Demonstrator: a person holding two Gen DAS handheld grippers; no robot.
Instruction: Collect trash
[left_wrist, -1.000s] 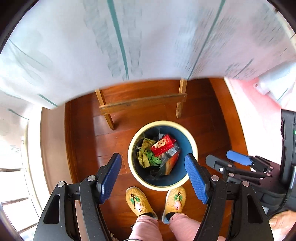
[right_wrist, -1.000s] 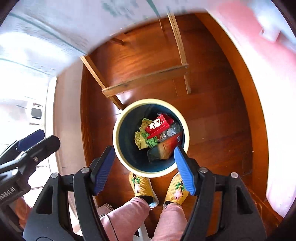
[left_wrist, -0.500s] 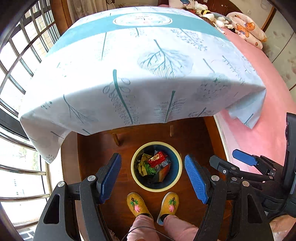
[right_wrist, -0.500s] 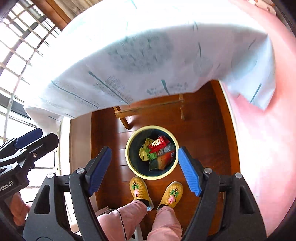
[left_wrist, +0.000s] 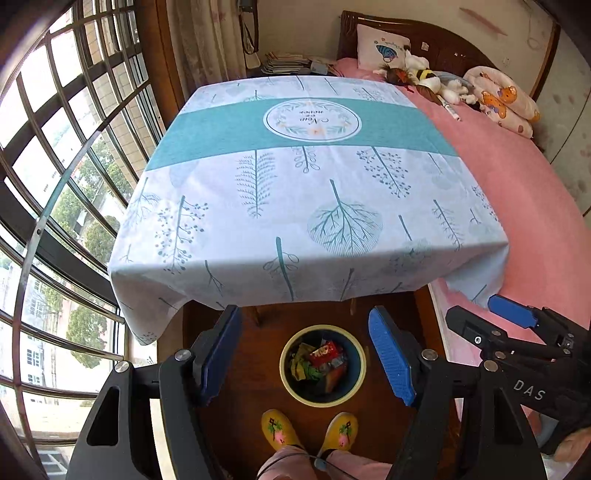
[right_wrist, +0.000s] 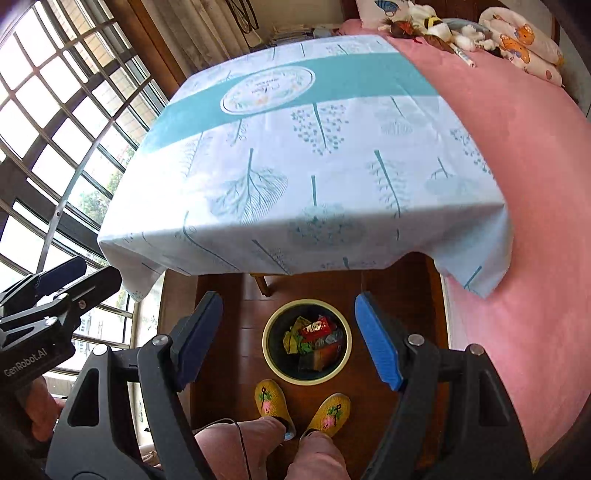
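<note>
A round bin (left_wrist: 287, 380) (right_wrist: 271, 363) with a pale yellow rim and dark blue inside stands on the wooden floor under the table's near edge. Inside lie wrappers: a red packet (left_wrist: 324, 352) (right_wrist: 314, 326), green and yellow ones, an orange one. My left gripper (left_wrist: 306, 354) is open high above the bin, nothing between its blue pads. My right gripper (right_wrist: 288, 338) is also open and empty, framing the bin from above. Each gripper shows at the edge of the other's view.
A table (left_wrist: 306, 192) (right_wrist: 295, 166) under a white and teal leaf-print cloth fills the middle. A pink bed (left_wrist: 535, 206) with pillows and soft toys lies right. Barred windows (left_wrist: 55, 184) stand left. A person's yellow slippers (left_wrist: 277, 432) (right_wrist: 271, 402) stand by the bin.
Both grippers have risen well above the bin and tilted up, so the whole tabletop, bed and windows have come into view. Both stayed open and empty.
</note>
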